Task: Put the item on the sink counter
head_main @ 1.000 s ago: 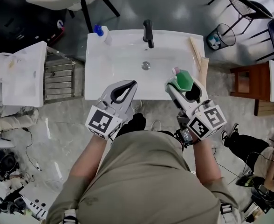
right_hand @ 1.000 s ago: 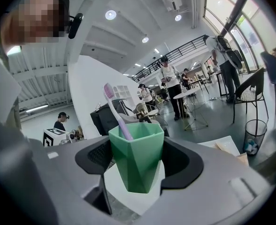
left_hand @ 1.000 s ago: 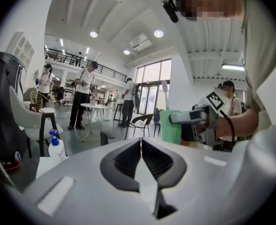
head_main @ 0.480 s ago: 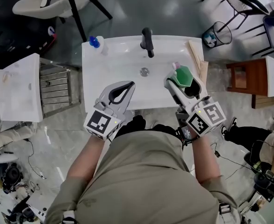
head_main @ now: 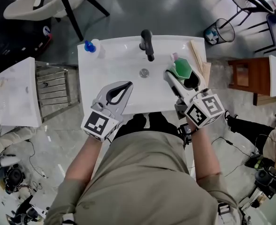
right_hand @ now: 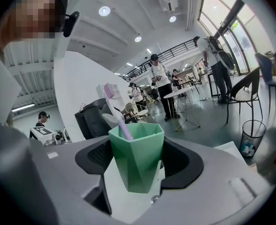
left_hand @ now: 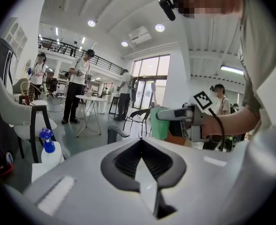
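A white sink counter (head_main: 105,74) with a black faucet (head_main: 147,43) lies below me. My right gripper (head_main: 181,75) is shut on a green faceted cup (head_main: 180,69) that holds a pale purple toothbrush (head_main: 174,56). It hangs over the right part of the basin, beside the drain (head_main: 144,72). The right gripper view shows the cup (right_hand: 137,158) upright between the jaws, with the toothbrush (right_hand: 113,104) leaning left. My left gripper (head_main: 128,85) is shut on nothing over the counter's front left. From the left gripper (left_hand: 140,140), the cup (left_hand: 159,123) appears ahead to the right.
A spray bottle with a blue cap (head_main: 90,46) stands at the counter's back left corner. Wooden strips (head_main: 197,53) lean along its right edge. A metal rack (head_main: 53,90) and a white cabinet (head_main: 11,93) are at left. A wire bin (head_main: 216,32) and a brown stool (head_main: 245,78) are at right.
My right gripper has carried the cup a little farther in over the sink. My left gripper has kept its place near the front edge, still shut.
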A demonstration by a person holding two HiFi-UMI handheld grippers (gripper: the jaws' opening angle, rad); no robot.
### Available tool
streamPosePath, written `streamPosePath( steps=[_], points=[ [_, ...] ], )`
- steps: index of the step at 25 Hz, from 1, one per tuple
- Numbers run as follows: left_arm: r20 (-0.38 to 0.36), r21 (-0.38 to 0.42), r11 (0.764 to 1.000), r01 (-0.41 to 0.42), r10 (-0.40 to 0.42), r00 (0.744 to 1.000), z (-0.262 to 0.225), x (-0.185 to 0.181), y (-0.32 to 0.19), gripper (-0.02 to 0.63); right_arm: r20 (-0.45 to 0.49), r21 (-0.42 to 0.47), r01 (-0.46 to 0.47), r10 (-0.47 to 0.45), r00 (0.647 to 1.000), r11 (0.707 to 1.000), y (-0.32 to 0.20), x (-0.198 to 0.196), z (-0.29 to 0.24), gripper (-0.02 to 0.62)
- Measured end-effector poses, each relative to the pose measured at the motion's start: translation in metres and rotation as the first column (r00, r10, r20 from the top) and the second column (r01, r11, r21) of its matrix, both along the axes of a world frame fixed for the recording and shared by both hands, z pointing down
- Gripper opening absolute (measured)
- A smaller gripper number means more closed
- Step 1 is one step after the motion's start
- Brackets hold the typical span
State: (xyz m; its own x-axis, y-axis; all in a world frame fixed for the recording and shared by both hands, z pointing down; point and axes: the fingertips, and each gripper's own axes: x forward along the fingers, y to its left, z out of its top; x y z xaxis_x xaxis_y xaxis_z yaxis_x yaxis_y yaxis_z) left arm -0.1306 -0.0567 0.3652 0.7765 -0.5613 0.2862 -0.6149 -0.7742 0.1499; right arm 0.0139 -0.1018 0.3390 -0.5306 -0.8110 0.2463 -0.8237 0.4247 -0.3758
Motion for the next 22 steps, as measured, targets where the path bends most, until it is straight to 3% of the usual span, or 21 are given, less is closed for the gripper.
streamPosePath(
  steps=[16,22],
  points=[
    [0.079,-0.069,0.994,0.084,-0.078,0.994,0.03,0.028,-0.031,0.005,-0.026,-0.001,0.04,-0.04,0.999,0.999,-0.083,0.038,0.061,0.316],
    [0.092,-0.087,0.992,0.095,-0.087,0.992,0.039,0.042,-0.03,0.005,-0.101,0.038,0.058,-0.054,0.993,0.998,-0.103,0.046,0.084,0.316]
  ],
)
